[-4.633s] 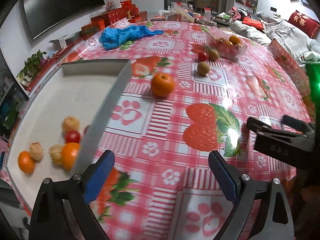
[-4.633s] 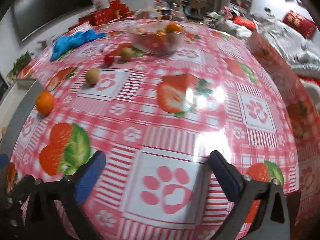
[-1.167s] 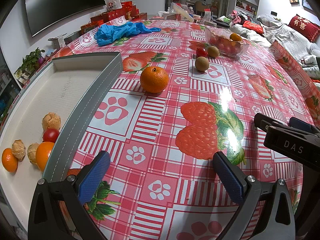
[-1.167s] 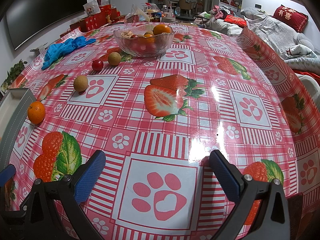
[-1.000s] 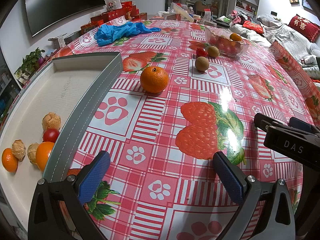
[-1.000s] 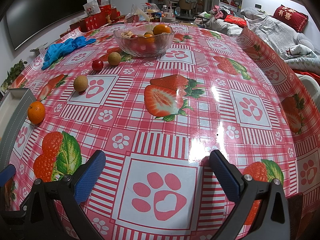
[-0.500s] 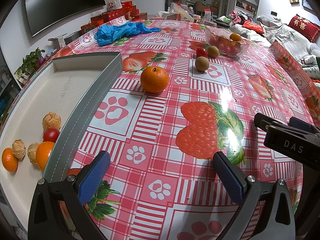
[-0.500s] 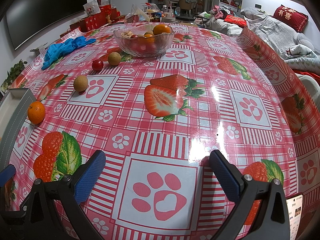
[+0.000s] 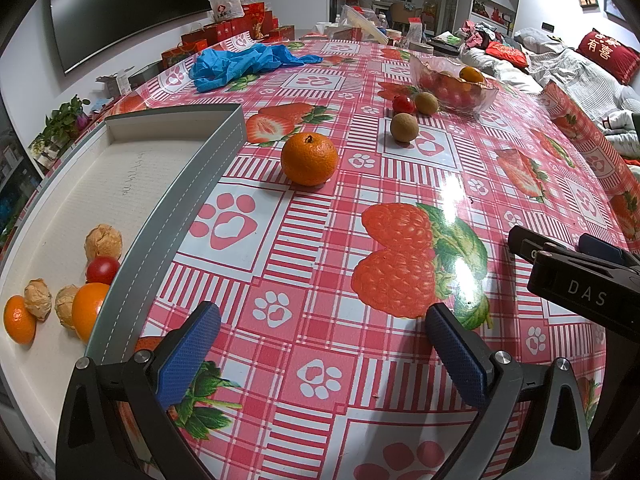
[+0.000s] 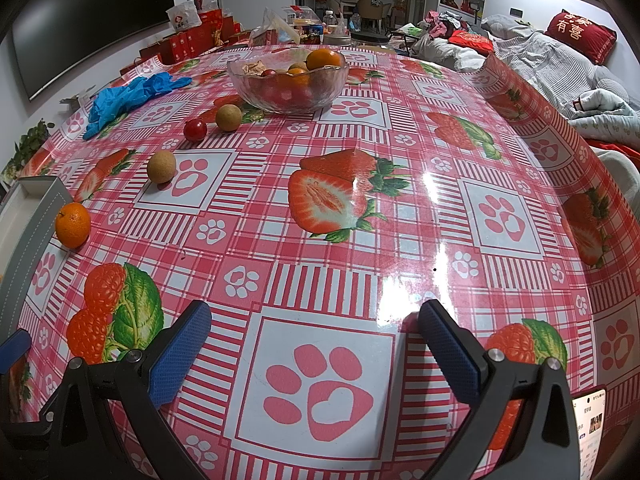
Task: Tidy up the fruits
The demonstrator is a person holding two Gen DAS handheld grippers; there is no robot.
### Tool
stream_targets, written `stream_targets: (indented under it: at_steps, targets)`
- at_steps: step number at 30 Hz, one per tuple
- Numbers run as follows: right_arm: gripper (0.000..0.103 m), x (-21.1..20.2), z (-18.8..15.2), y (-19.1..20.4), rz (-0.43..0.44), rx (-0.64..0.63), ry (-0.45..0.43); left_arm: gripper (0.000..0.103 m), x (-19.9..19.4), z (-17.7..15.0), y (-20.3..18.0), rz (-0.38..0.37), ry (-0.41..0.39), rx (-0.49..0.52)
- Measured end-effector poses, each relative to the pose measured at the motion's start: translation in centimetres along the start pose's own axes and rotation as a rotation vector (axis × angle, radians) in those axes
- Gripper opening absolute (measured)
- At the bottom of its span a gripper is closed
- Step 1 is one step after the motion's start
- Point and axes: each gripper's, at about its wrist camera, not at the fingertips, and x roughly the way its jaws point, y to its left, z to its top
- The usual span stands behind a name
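A grey-rimmed white tray (image 9: pixel 188 184) lies at the left and holds oranges, a cherry tomato (image 9: pixel 102 270) and several papery husked fruits. An orange (image 9: pixel 309 159) sits on the tablecloth just right of the tray rim. Farther back lie a brown round fruit (image 9: pixel 404 128), a second one (image 9: pixel 426 103) and a red tomato (image 9: pixel 403 103), in front of a glass bowl (image 10: pixel 286 80) full of fruit. My left gripper (image 9: pixel 320 344) is open over the near table, with nothing between its fingers. To its right, my right gripper (image 10: pixel 314 340) is open too.
Blue gloves (image 9: pixel 244 62) lie crumpled at the back left. Red gift boxes (image 9: pixel 224 34) line the far table edge. A phone screen (image 10: pixel 590 432) shows at the lower right corner of the right wrist view. A sofa with bedding (image 10: pixel 560 56) stands to the right.
Since 4.6 s ago both grippers have settled and the blur has gone. Over the last second nothing on the table moved; a phone screen has come further into the right wrist view's corner.
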Motion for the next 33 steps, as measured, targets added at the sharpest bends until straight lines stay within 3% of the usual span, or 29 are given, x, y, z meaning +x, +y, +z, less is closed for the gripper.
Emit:
stream_targets:
  at_steps: [19, 23, 25, 29, 33]
  targets:
    - [0.103, 0.0, 0.0, 0.0, 0.000, 0.000, 0.000, 0.103, 0.0, 0.0, 0.0, 0.001, 0.001, -0.001]
    - [0.103, 0.0, 0.0, 0.1, 0.001, 0.000, 0.000, 0.102, -0.6, -0.4, 0.6, -0.009, 0.055, -0.001]
    - [0.103, 0.0, -0.1, 0.0, 0.001, 0.000, 0.000, 0.102, -1.5, -0.4, 1.2, -0.035, 0.079, 0.003]
    - [0.103, 0.0, 0.0, 0.1, 0.001, 0.000, 0.000, 0.102, -5.2, 0.5, 2.9, -0.042, 0.038, 0.029]
    - [0.103, 0.5, 0.4, 0.1, -0.004, 0.008, 0.011, 0.102, -8.4, 3.5, 4.4, -0.067, 0.045, 0.092]
